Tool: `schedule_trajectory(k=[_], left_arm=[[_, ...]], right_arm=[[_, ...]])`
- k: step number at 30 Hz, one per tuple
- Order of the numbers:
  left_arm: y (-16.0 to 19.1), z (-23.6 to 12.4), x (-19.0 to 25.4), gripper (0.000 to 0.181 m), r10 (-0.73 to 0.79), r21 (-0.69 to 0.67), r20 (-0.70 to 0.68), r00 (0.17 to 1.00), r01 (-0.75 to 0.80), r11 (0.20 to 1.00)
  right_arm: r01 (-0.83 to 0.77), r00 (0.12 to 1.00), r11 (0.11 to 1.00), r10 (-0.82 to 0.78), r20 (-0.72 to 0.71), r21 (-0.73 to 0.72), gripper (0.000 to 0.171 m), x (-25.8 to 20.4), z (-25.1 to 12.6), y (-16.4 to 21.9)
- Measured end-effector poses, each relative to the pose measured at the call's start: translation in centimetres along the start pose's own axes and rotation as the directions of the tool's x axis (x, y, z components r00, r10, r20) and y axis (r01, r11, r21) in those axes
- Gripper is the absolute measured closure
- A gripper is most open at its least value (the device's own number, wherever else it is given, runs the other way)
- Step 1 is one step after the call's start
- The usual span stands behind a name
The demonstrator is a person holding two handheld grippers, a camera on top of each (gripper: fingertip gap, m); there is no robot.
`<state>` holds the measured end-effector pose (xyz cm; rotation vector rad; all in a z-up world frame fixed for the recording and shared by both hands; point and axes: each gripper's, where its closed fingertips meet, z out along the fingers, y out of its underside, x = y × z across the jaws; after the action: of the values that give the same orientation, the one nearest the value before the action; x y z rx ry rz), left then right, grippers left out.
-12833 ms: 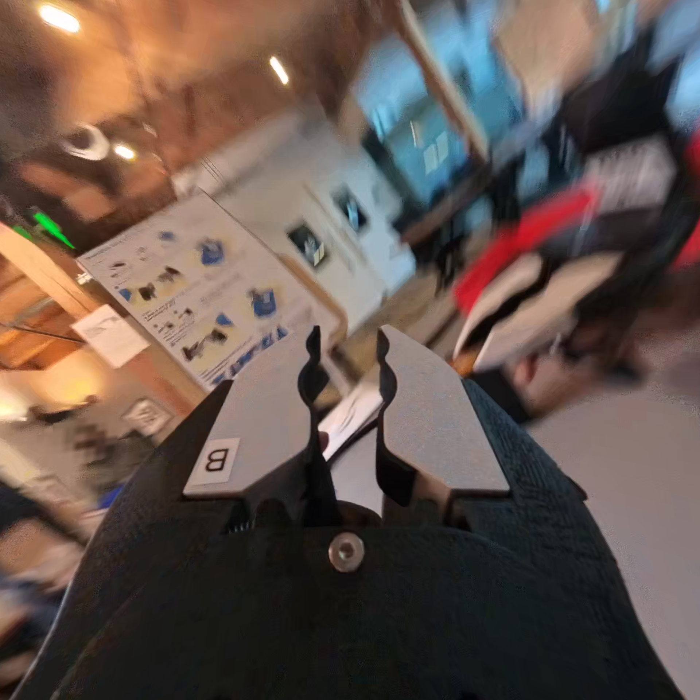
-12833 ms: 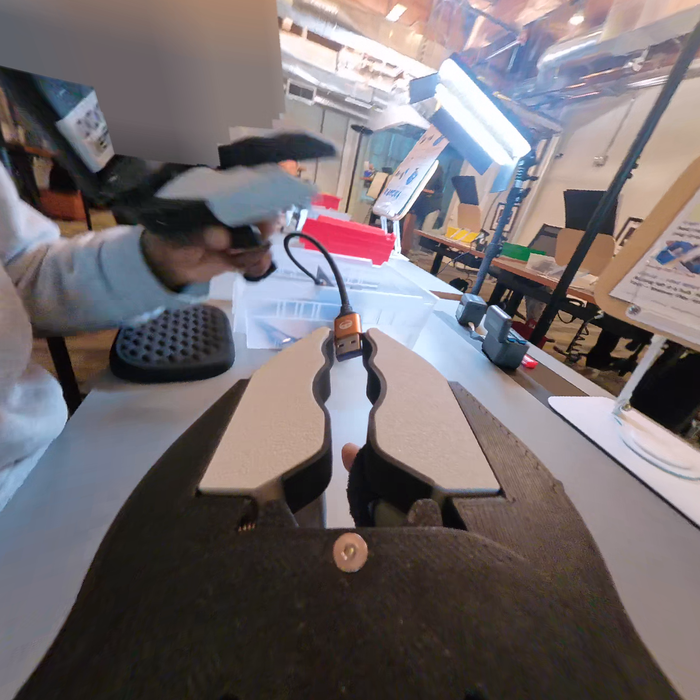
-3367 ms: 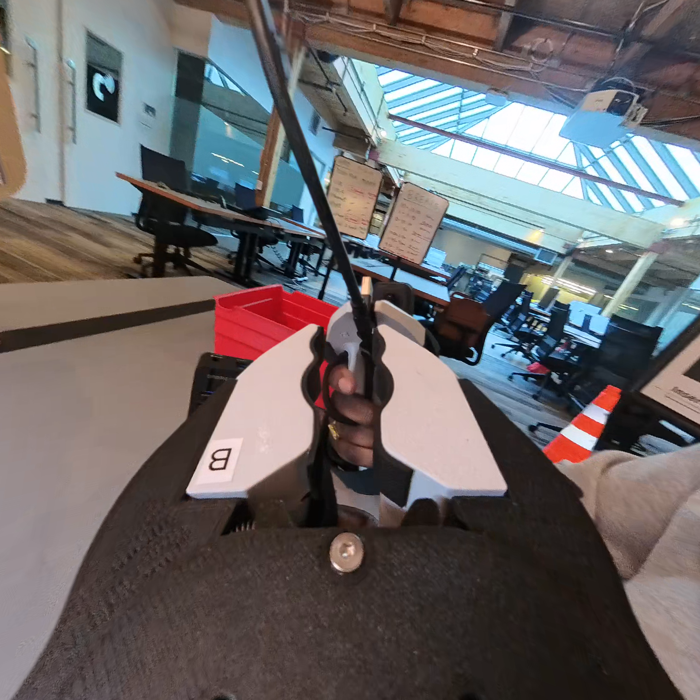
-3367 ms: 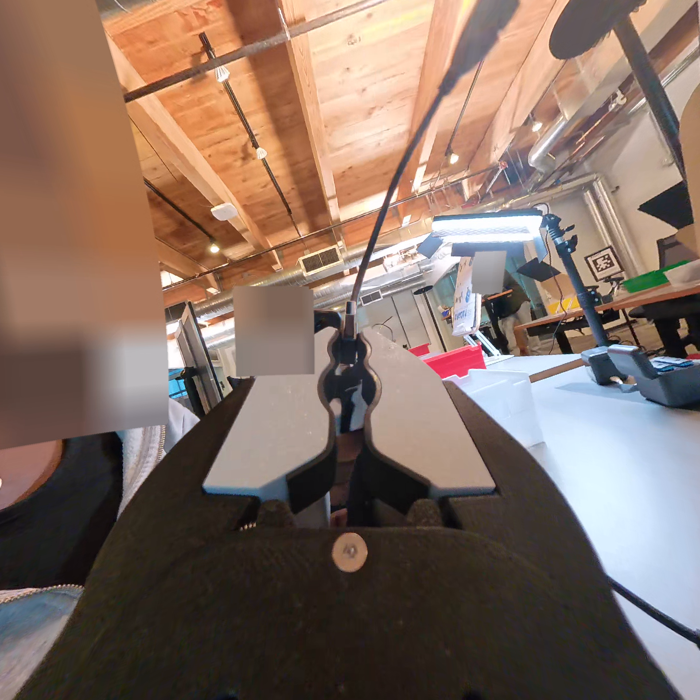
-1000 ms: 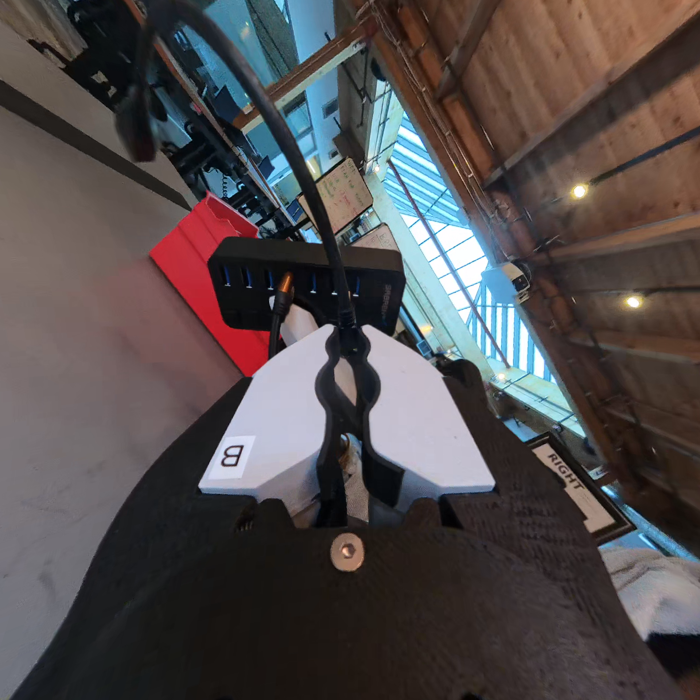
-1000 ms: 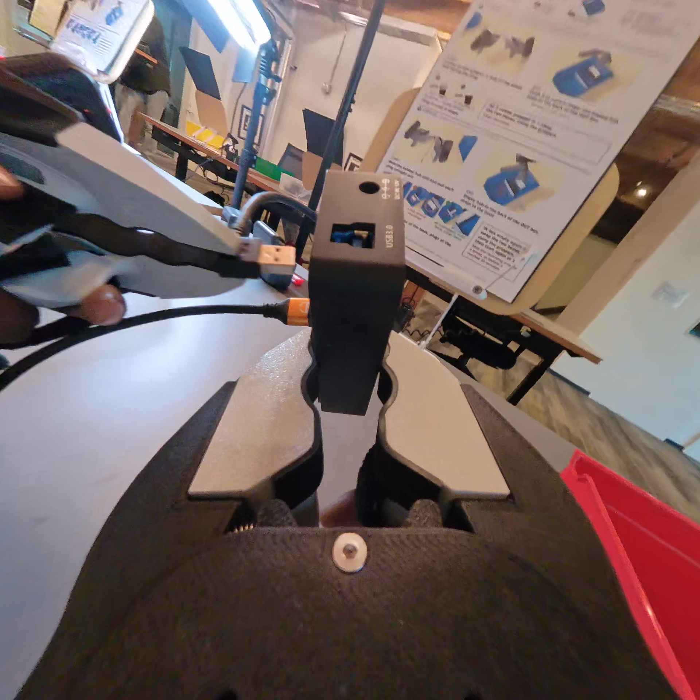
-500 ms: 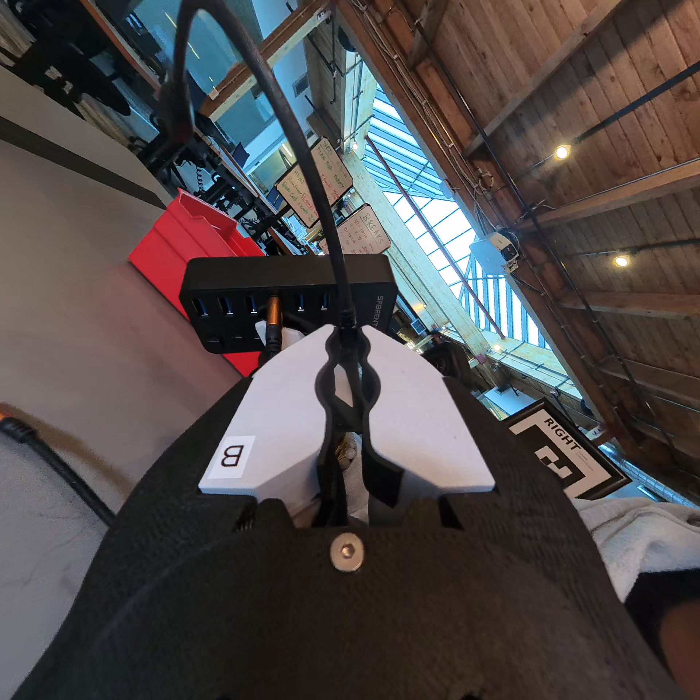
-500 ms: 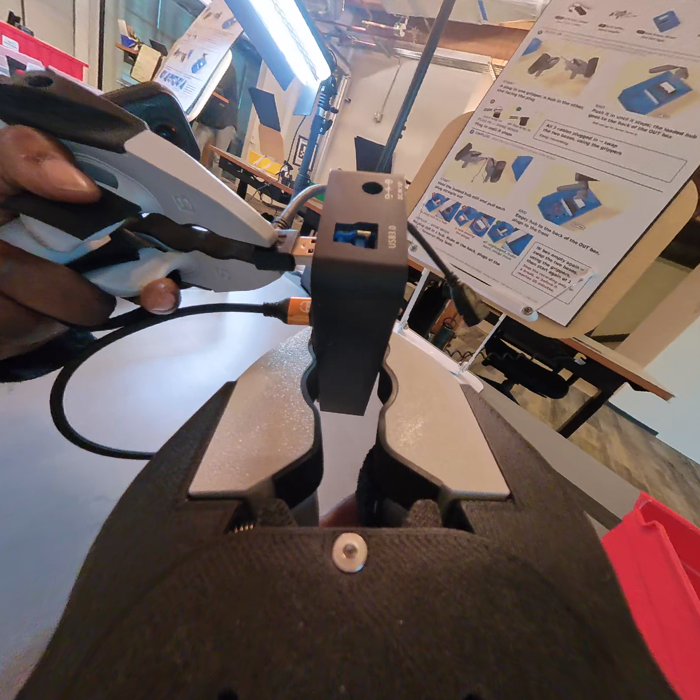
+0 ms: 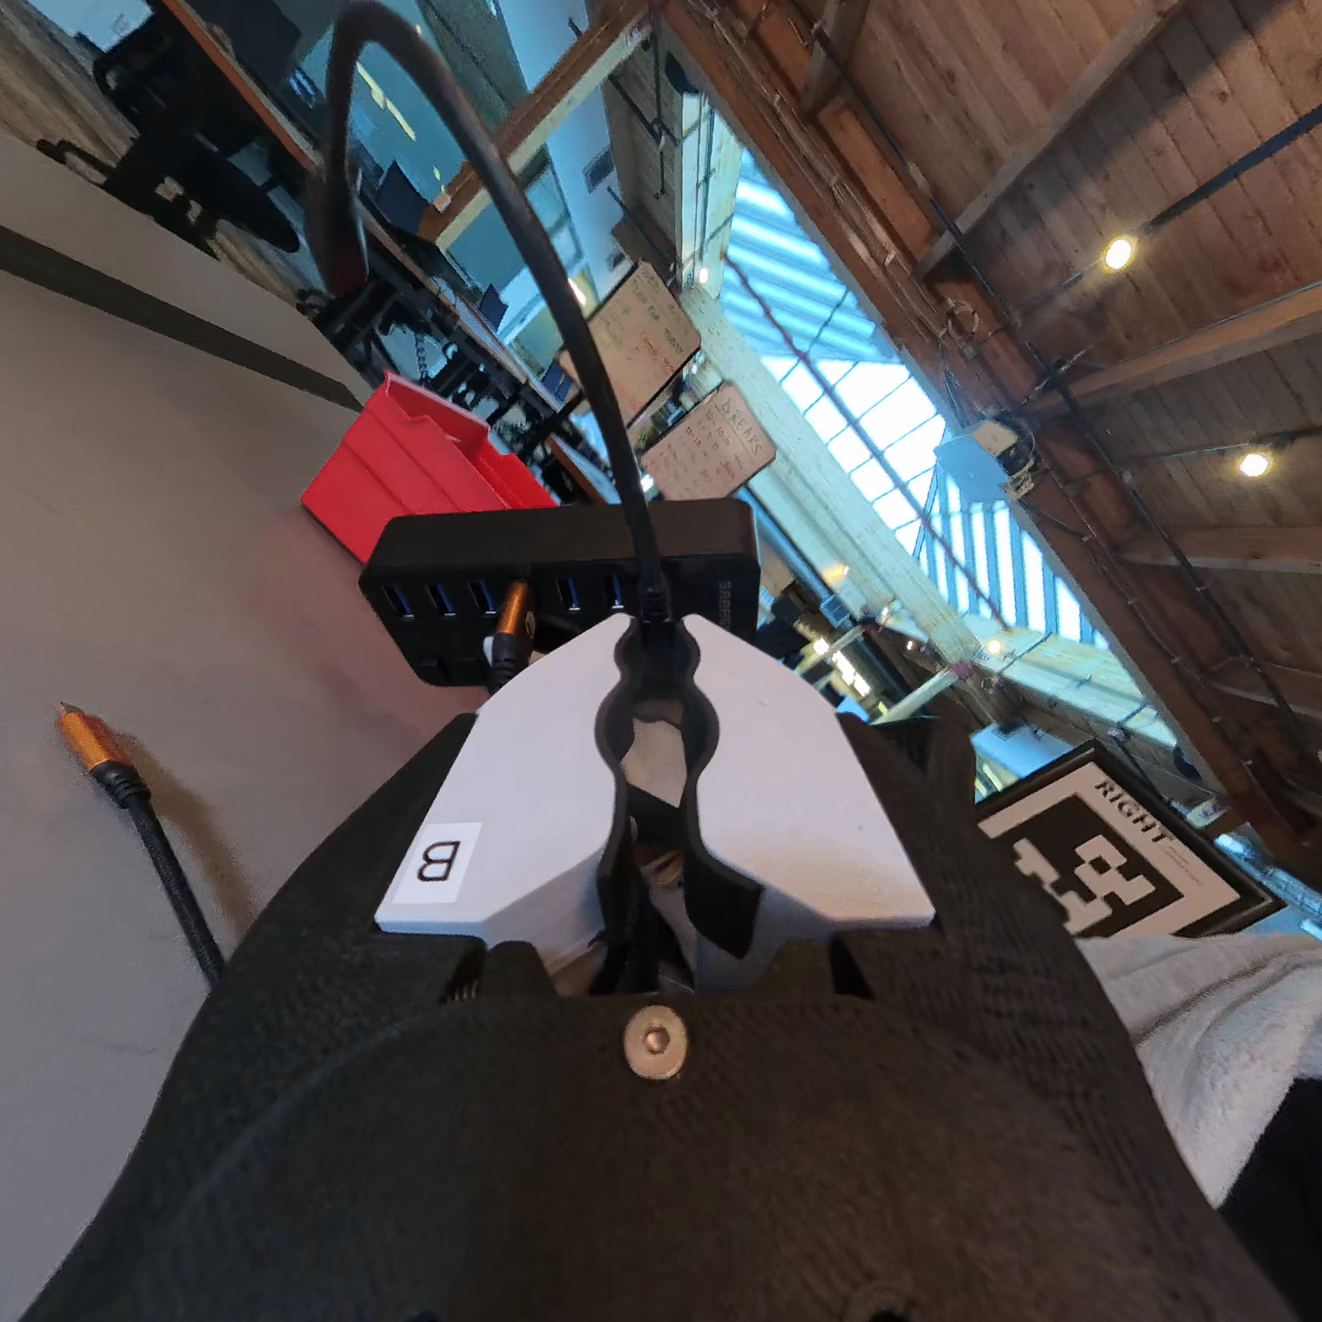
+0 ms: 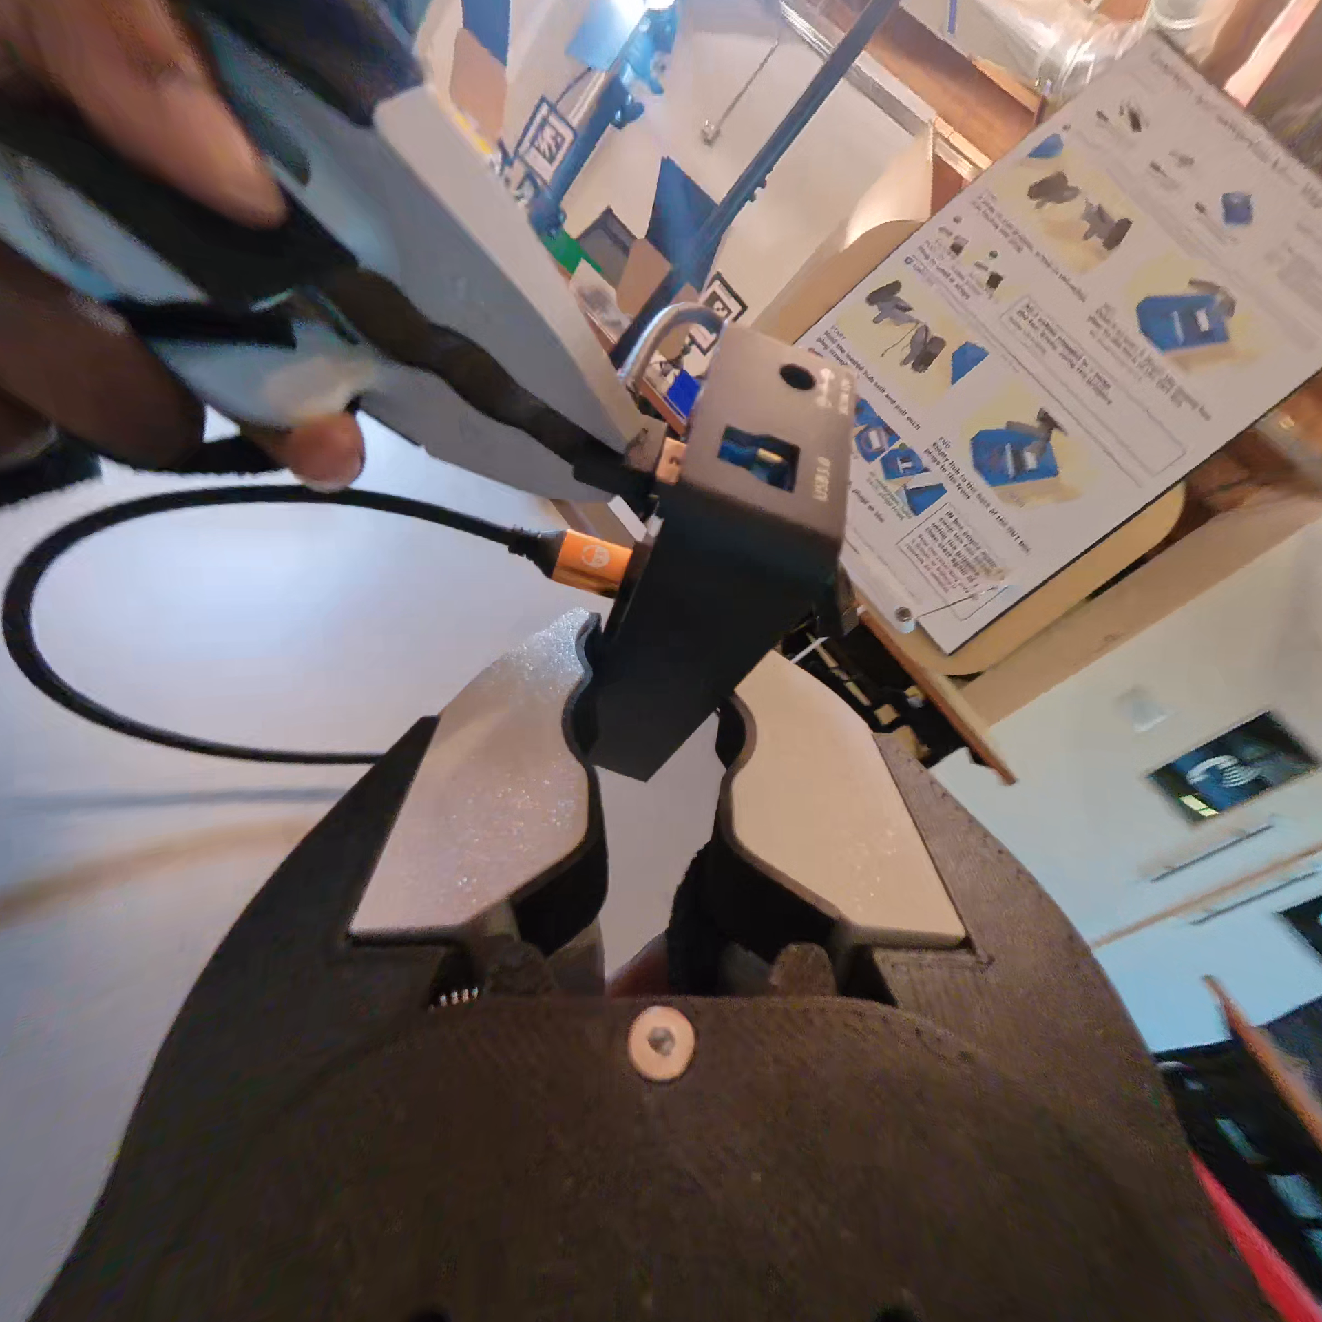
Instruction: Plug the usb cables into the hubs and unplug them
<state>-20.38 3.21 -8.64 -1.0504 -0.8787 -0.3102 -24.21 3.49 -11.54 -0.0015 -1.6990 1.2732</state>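
Hub (image 10: 722,565), black and box-shaped, stands tilted between the jaws of the right gripper (image 10: 662,679), which pinch its lower end; its top leans to the right. A blue USB port shows on its upper face. An orange-collared USB plug (image 10: 590,561) sits in the hub's left side, and its braided black cable (image 10: 214,544) loops down and back over the pale desk (image 10: 250,644).

Just above that plug, the left gripper (image 10: 629,458) reaches in from the upper left, held by a hand (image 10: 136,272). Its jaws are pressed onto a black cable plug (image 10: 669,458) whose silver tip meets the hub's left side; how far it is in cannot be told.

In the left wrist view, the left gripper (image 9: 654,644) has its jaws nearly together around the black plug's body, and a thin black cable (image 9: 544,272) arches up and away from the tips. Right in front is the hub (image 9: 565,572), showing a row of blue ports, with the orange plug (image 9: 511,608) seated in one of them. On the desk (image 9: 143,572) to the left lies another orange-ended braided cable (image 9: 136,801), apart from the hub. A red bin (image 9: 422,472) stands behind the hub. An instruction poster (image 10: 1059,372) leans on a wooden board behind the hub.
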Motion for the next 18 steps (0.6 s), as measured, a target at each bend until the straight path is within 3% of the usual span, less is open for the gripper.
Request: schedule_trajectory(k=[1,11,16,17,18], left_arm=[[0.1,-0.1,-0.1,0.173,0.006,-0.026,0.006,1.0,-0.006,1.0],[-0.4,-0.3,0.0,0.173,-0.022,-0.009,-0.006,1.0,0.022,1.0],[-0.1,0.1,0.5,0.172,0.013,-0.024,-0.029,1.0,-0.014,1.0],[-0.3,0.1,0.7,0.17,0.029,-0.01,-0.037,0.999,-0.029,1.0],[-0.9,0.2,1.1,0.152,0.053,0.02,-0.053,0.997,-0.052,0.998]], right_arm=[[0.028,1.0,1.0,-0.028,0.004,-0.004,0.141,-0.1,-0.1,0.0],[0.102,0.995,0.994,-0.102,0.003,-0.031,0.139,-0.6,0.0,-0.2],[0.03,1.0,0.999,-0.03,-0.003,0.015,0.141,-0.2,-0.1,-0.6],[-0.043,0.999,0.998,0.043,-0.004,0.044,0.143,0.3,-0.2,-1.0],[-0.097,0.995,0.993,0.097,0.004,0.068,0.143,0.7,-0.4,-1.3]])
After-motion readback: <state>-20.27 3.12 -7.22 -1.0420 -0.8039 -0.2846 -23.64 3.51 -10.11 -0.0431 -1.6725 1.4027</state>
